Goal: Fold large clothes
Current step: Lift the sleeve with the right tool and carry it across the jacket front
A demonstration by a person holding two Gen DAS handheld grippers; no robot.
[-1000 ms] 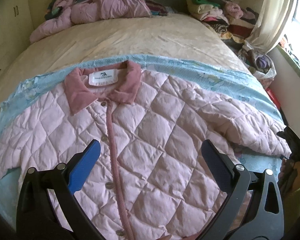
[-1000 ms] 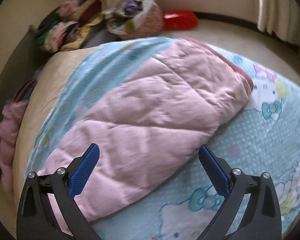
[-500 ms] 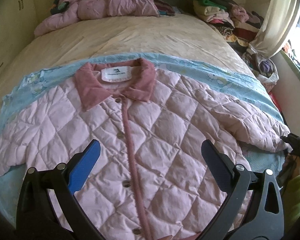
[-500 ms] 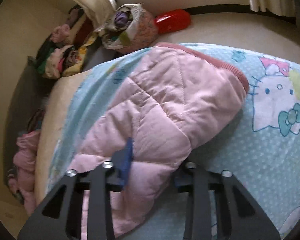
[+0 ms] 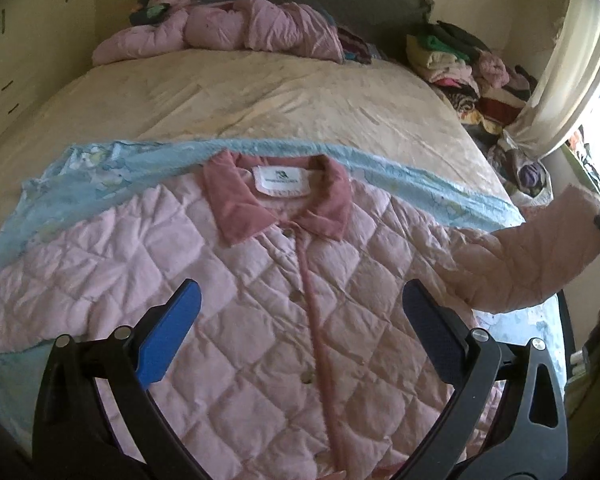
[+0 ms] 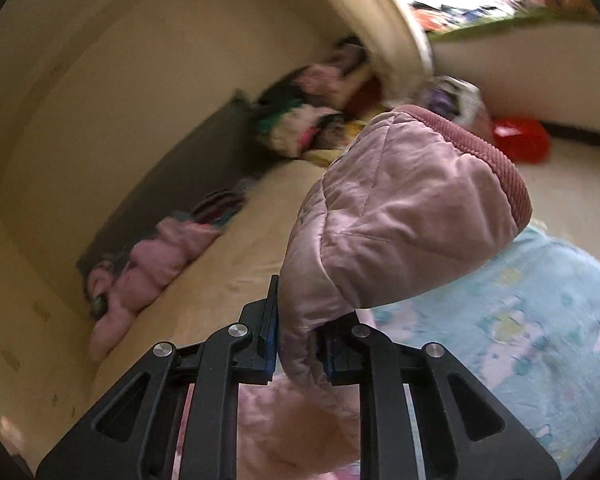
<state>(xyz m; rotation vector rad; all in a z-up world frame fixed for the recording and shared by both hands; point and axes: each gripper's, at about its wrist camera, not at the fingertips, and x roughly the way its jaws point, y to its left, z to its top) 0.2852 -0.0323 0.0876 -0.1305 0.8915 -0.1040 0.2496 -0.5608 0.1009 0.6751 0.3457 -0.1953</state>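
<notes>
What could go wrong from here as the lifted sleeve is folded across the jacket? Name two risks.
1. The right tool pinches only a small bunch of the sleeve, so the slick fabric may slip out mid-fold.
2. The left tool hangs open above the jacket, pinning nothing, so the body may drag across the blue blanket.

One quilted pink jacket (image 5: 284, 320), one blue blanket (image 5: 80, 184), two grippers, one red container (image 6: 522, 140), one curtain (image 5: 568, 80)

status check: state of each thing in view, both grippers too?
left gripper: open, empty, above the jacket front
right gripper: shut on the sleeve
jacket: spread flat, face up, buttoned
sleeve: lifted off the blanket
blanket: spread under the jacket
collar: folded down
</notes>
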